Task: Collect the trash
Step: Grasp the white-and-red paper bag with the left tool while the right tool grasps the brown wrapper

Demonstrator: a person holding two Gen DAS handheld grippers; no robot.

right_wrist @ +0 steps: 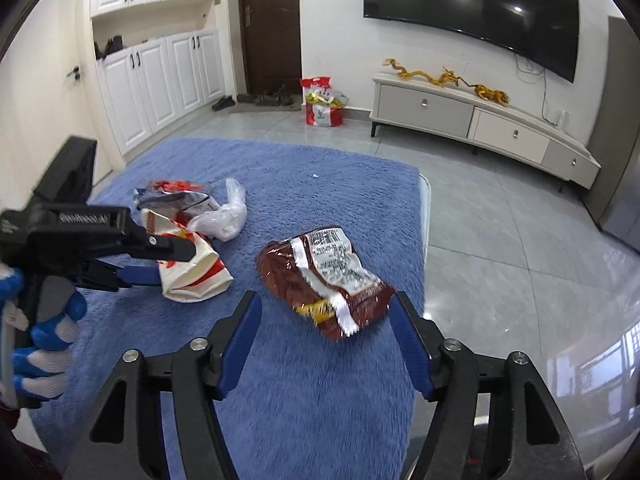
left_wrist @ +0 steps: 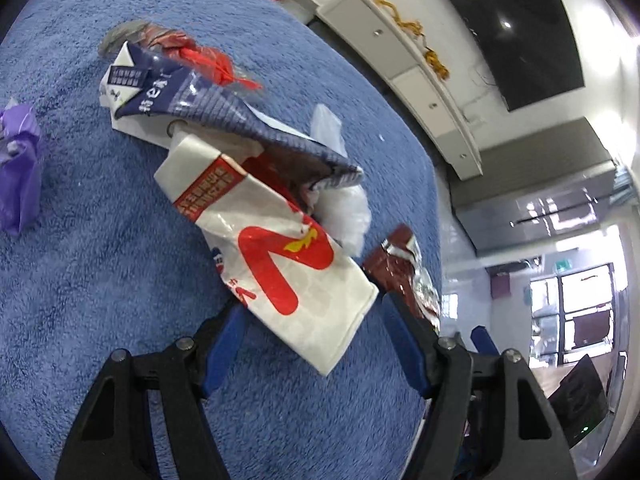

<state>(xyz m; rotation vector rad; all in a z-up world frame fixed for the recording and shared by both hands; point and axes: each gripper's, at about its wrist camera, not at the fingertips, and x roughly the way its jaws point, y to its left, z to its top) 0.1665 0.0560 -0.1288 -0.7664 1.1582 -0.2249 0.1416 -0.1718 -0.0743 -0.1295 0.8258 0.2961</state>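
A: Left to right. Purple wrapper (left_wrist: pixel 18 168) sits far left on the blue cloth (left_wrist: pixel 100 280), well apart from the rest. Then the pile: navy-and-white pack (left_wrist: pixel 192 96), white bag with the red tick mark (left_wrist: pixel 280 248) on top of it, clear plastic bag (left_wrist: pixel 344 216) tucked behind.

B: Left gripper (left_wrist: pixel 310 304)?

A: Jaws wide, holding nothing. The white bag's lower edge lies between the fingers, so we judge that's the grab in hand. We'd push in further before closing; pinching only the corner will likely let it slide out.

B: And the right side?

A: Right gripper (right_wrist: pixel 326 312) is also spread wide and empty, straddling the brown snack bag (right_wrist: pixel 324 276). The bag lies near the cloth's right edge, apart from the pile. It's crinkly foil, so we'd close on the puffed middle, not the sealed end.

B: Any readable print?

A: Not much. The navy pack has white Chinese characters with a lowercase "e" among them, too warped to read. The white bag has a red panel with small characters, illegible. The brown bag's white label has dense print, blurred. The left gripper's body, seen from the right wrist, carries embossed lettering we can't make out.

B: Bin in view?

A: No. We can't tell where the trash goes.
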